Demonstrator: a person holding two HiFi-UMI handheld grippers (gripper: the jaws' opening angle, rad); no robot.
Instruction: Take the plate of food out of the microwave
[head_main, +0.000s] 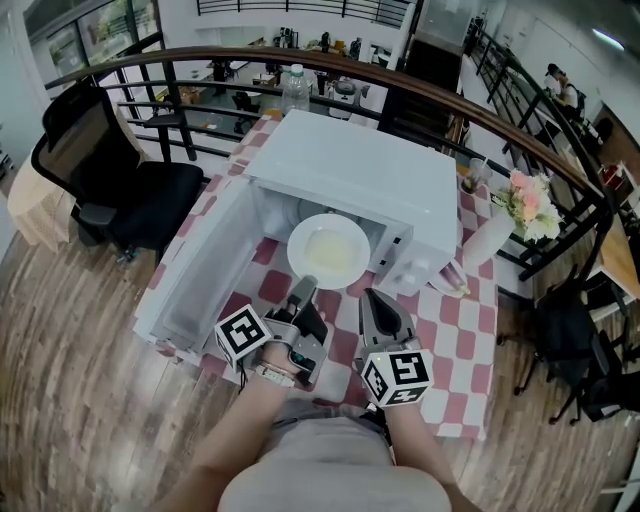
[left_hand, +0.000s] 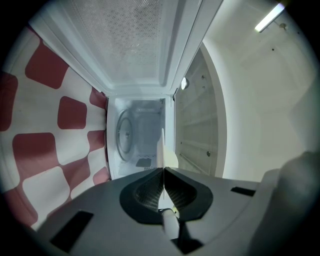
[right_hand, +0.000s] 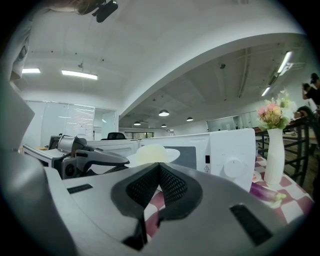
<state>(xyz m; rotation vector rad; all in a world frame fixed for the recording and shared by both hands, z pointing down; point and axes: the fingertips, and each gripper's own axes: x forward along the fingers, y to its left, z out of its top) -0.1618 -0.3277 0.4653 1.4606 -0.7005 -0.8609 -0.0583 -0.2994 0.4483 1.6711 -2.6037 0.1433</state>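
Room: open office floor behind a curved dark railing (head_main: 200, 55), with wood planks underfoot and a black chair (head_main: 110, 180) off to the left of the microwave (head_main: 370, 175)
Surface: a table under a red-and-white checked cloth (head_main: 470, 370); the white microwave stands in the middle of it, with its door (head_main: 200, 270) swung wide to its left
Plate of food: a white plate (head_main: 328, 248) with a pale heap on it, just outside the microwave's open mouth and held up off the cloth, roughly level
Left gripper (head_main: 306, 285): reaches from the person toward the microwave, lying near level and turned on its side; its jaws are clamped on the plate's near rim, one above and one below
Right gripper (head_main: 372, 298): just right of the left one and short of the microwave's front, pointing level at the control panel; its jaws are pressed together with nothing between them, clear of the plate
Arms: both forearms stretch forward side by side, with the wrists straight
Inside the microwave: the glass turntable (left_hand: 125, 135) lies bare
Writing: a black square marker on each gripper's cube (head_main: 243, 337); a small sign beside the dial (right_hand: 233, 167) is too small to read
Beside the microwave: a white vase (head_main: 490, 238) of pink flowers to its right and a clear bottle (head_main: 295, 88) behind it
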